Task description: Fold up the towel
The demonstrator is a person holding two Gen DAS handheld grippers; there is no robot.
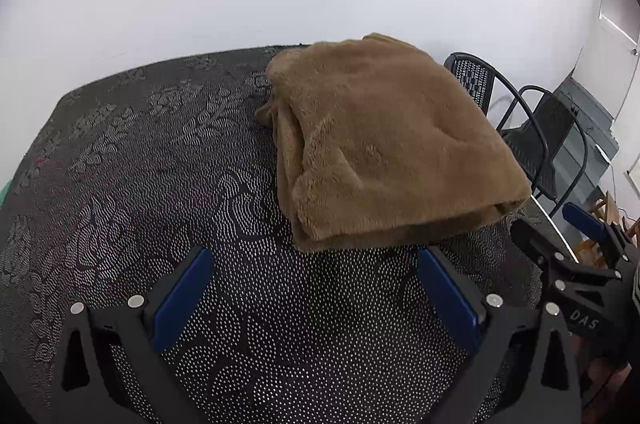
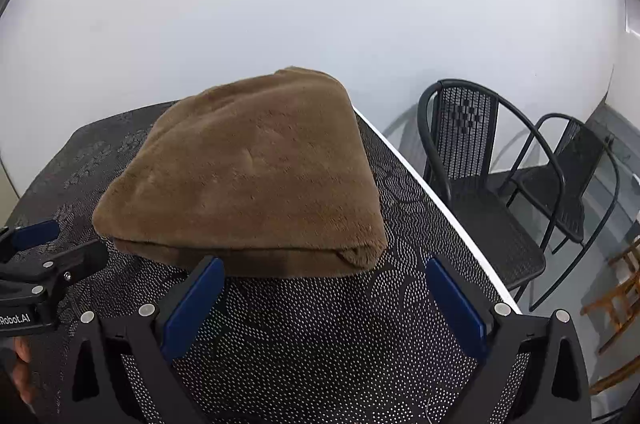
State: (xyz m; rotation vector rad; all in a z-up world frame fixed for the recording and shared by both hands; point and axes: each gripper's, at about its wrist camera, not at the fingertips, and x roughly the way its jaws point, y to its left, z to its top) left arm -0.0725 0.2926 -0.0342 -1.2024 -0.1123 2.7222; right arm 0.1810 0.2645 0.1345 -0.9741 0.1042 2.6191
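A brown fluffy towel (image 1: pixel 384 144) lies folded into a thick bundle on the black patterned table (image 1: pixel 160 164). In the right wrist view the towel (image 2: pixel 248 176) fills the middle, its layered edge facing me. My left gripper (image 1: pixel 316 256) hovers open just short of the towel's near edge, nothing between its blue pads. My right gripper (image 2: pixel 324 264) is open too, its left finger almost at the towel's front edge. Each gripper shows in the other's view: the right gripper (image 1: pixel 560 236) at the right, the left gripper (image 2: pixel 64 244) at the left.
Two black metal chairs (image 2: pixel 480 176) stand beyond the table's white right edge (image 2: pixel 440 192). A white wall runs behind the table. Wooden furniture (image 2: pixel 616 304) sits on the floor at the far right. A hand (image 2: pixel 22 368) holds the left gripper.
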